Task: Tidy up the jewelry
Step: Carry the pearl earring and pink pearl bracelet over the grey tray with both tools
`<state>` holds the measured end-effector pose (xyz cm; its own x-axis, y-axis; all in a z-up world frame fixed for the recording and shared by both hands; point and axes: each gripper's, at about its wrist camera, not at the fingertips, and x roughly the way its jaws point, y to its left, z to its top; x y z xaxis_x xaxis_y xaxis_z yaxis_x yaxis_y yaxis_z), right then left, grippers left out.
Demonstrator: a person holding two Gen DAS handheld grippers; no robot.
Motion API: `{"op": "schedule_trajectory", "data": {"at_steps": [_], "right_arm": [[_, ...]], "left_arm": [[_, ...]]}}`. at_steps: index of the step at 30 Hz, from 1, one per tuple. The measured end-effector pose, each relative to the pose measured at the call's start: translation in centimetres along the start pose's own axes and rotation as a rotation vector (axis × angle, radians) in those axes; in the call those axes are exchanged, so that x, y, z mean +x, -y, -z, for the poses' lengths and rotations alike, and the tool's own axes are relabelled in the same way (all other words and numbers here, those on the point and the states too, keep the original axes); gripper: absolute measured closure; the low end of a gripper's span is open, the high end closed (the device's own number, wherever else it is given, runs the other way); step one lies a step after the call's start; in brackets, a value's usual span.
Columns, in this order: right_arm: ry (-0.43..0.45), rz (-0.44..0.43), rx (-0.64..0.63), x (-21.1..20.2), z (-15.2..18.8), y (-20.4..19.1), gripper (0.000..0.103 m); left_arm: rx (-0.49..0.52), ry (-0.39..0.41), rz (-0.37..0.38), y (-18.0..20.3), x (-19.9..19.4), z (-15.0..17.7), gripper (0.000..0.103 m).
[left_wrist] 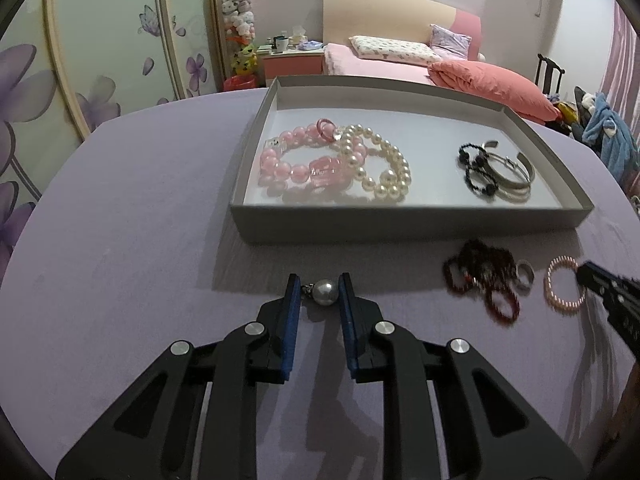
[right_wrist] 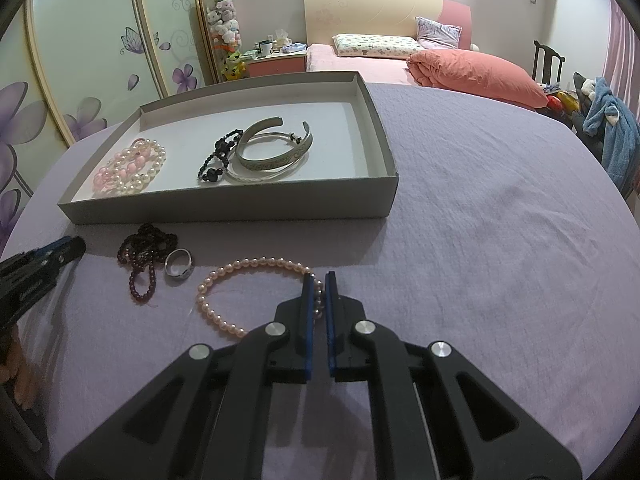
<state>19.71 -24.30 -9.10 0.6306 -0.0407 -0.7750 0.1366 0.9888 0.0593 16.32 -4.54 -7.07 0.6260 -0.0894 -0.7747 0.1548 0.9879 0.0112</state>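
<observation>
Jewelry sorting, part done: grey tray (left_wrist: pixel 400 222) holds five pieces, four wait on the lilac table (left_wrist: pixel 120 240).

Left hand-held gripper (left_wrist: pixel 320 286): jaws narrowed around a silver bead pendant (left_wrist: pixel 325 291) lying on the table just in front of the tray's near wall; right pad touches the bead, left pad appears just clear, so a firm grip cannot be confirmed; its small clasp points toward the left pad. Right hand-held gripper (right_wrist: pixel 319 280): clenched on the pale pink pearl bracelet (right_wrist: pixel 240 276), whose loop spreads leftward from the jaws, flat on the table. Dark red bead strand (right_wrist: pixel 146 252) and silver ring (right_wrist: pixel 179 263) lie between the two, nearer the right. Tray stands straight ahead of both. No brand, label or legible writing visible.
</observation>
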Motion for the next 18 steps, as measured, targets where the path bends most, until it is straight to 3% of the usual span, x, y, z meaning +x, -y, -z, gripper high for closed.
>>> {"op": "schedule_trajectory", "data": {"at_steps": [13, 18], "right_arm": [[0.001, 0.000, 0.000, 0.00, 0.04, -0.07, 0.097], [0.032, -0.054, 0.029, -0.84, -0.05, 0.11, 0.097]], "left_arm": [[0.013, -0.001, 0.001, 0.09, -0.17, 0.24, 0.083], [0.003, 0.004, 0.008, -0.51, -0.34, 0.15, 0.086]]}}
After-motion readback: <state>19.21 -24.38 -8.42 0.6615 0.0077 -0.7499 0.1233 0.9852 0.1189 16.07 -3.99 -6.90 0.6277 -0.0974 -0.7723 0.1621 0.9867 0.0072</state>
